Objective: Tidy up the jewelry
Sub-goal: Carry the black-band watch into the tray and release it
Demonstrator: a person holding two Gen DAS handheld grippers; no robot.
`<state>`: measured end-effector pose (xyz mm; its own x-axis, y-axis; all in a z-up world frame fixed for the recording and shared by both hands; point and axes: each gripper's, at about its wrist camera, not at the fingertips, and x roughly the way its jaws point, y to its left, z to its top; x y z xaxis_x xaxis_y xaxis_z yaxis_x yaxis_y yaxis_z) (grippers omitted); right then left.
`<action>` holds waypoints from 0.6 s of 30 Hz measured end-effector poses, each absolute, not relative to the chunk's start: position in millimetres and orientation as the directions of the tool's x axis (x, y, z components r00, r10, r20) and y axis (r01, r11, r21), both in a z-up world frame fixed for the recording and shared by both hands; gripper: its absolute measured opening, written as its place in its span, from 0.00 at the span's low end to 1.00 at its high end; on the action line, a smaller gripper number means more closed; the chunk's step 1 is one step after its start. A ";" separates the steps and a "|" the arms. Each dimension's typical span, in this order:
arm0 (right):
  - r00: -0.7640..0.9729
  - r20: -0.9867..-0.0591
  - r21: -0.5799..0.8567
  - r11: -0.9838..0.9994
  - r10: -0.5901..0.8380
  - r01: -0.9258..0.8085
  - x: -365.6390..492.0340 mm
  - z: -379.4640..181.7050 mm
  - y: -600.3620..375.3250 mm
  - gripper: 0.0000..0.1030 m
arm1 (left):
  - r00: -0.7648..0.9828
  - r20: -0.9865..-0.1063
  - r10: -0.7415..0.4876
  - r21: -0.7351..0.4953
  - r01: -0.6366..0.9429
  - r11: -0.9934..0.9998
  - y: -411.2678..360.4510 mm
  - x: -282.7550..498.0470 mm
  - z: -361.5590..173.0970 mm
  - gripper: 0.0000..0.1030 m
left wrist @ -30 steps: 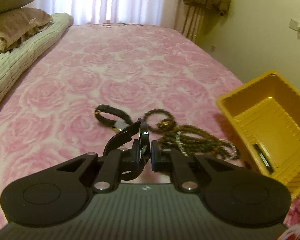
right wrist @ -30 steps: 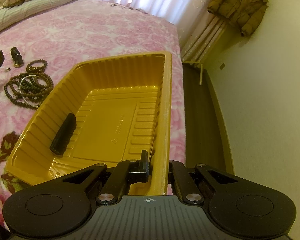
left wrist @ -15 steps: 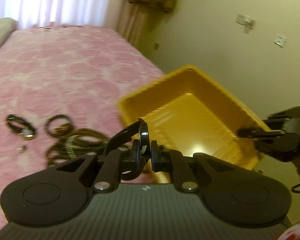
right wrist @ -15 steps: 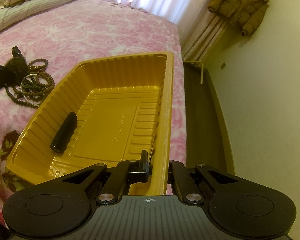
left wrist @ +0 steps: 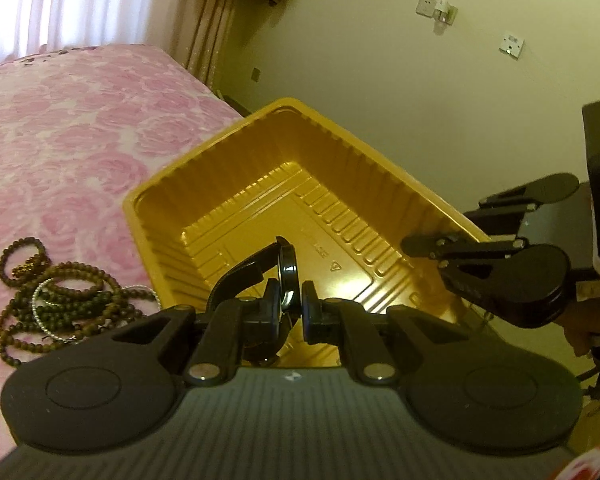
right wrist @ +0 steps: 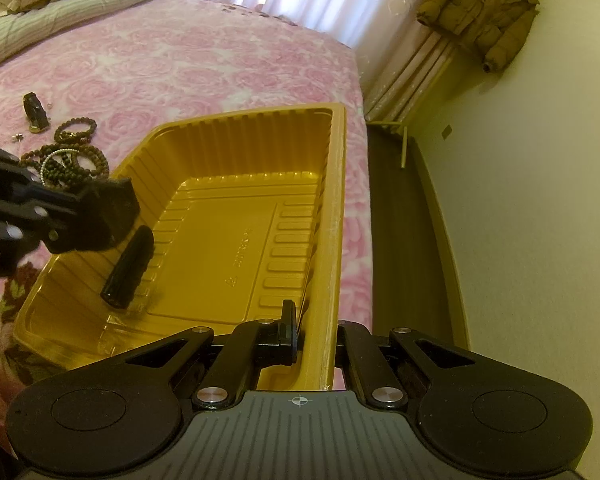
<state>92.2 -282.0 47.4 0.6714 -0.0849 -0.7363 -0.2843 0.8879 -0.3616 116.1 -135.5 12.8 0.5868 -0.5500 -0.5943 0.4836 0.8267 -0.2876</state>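
My left gripper [left wrist: 290,304] is shut on a black wristwatch [left wrist: 288,268], gripping its round case edge-on with the strap curling off to the left. It hangs over the near left side of the yellow ribbed tray [left wrist: 220,168]. In the right wrist view the left gripper [right wrist: 112,208] reaches in above the tray's left wall. My right gripper [right wrist: 316,332] is shut on the tray's right rim [right wrist: 338,200], also seen as the right gripper [left wrist: 420,246] in the left wrist view. A black oblong piece [right wrist: 130,264] lies inside the tray.
On the pink rose bedspread [left wrist: 60,140], left of the tray, lies a tangle of brown bead strings [left wrist: 60,300] with a silver bangle. Farther off are a black strap item [right wrist: 34,112] and a tiny stud [right wrist: 19,136]. Floor and wall lie past the bed's right edge.
My left gripper has swung right, away from the bead pile and over the tray, still carrying the watch. The right gripper and tray have stayed put.
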 end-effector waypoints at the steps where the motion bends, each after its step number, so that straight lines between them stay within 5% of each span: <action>1: 0.671 -0.736 -0.362 0.888 -0.085 -0.284 92.2 47.3 -282.1 0.04 | 0.583 -0.596 -0.552 -0.287 0.487 0.825 -137.1 115.8 11.7 0.09; 18: 0.670 -0.738 -0.356 0.890 -0.080 -0.286 90.6 45.6 -279.3 0.04 | 0.653 -0.557 -0.513 -0.239 0.465 0.852 -116.6 96.4 18.0 0.21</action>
<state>90.6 -279.3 45.6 0.6701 -0.0800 -0.7379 -0.2859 0.8896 -0.3561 96.4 -116.6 18.0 0.6534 -0.5128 -0.5569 0.4655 0.8523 -0.2386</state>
